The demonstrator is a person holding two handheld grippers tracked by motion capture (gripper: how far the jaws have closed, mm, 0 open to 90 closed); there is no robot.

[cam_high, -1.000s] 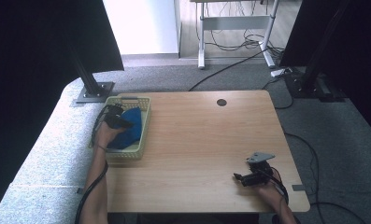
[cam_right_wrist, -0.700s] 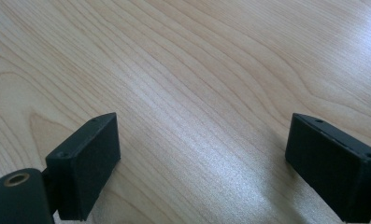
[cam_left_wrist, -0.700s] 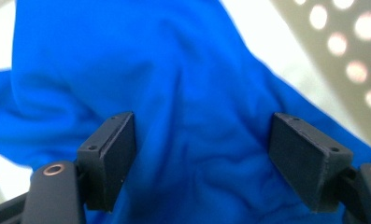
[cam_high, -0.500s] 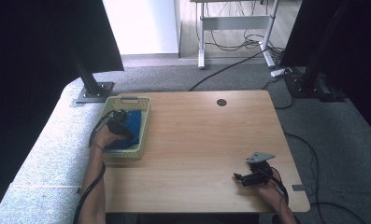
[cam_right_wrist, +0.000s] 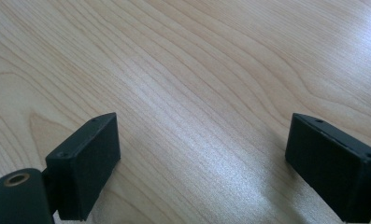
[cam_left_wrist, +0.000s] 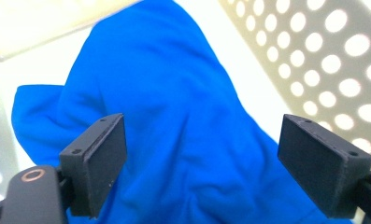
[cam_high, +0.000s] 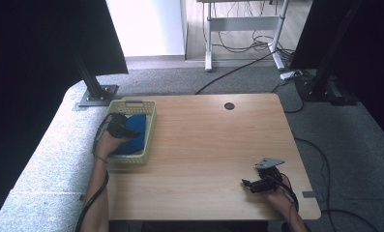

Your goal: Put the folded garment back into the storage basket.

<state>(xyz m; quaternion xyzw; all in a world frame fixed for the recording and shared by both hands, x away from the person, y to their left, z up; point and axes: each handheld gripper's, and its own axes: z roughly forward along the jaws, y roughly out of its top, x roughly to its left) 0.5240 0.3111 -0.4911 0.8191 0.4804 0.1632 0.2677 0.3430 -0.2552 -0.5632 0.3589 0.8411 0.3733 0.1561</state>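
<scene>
A blue cloth (cam_high: 134, 135) lies bunched in a pale perforated basket (cam_high: 150, 124) at the table's left edge. My left gripper (cam_high: 123, 129) hangs inside the basket just above the cloth (cam_left_wrist: 183, 126), jaws wide open with the fabric between and below them, not pinched. The basket's holed wall (cam_left_wrist: 323, 56) rises at the right of the left gripper view. My right gripper (cam_high: 250, 184) rests low over the bare wood near the front right corner, open, with nothing between its fingers (cam_right_wrist: 87, 163).
The wooden table (cam_high: 214, 145) has a round cable hole (cam_high: 229, 106) near its far edge. A grey padded surface (cam_high: 49, 159) borders the table on the left. Black stands and cables sit on the floor beyond.
My left gripper has dropped a little lower into the basket, closer to the blue cloth. The right gripper has stayed in place.
</scene>
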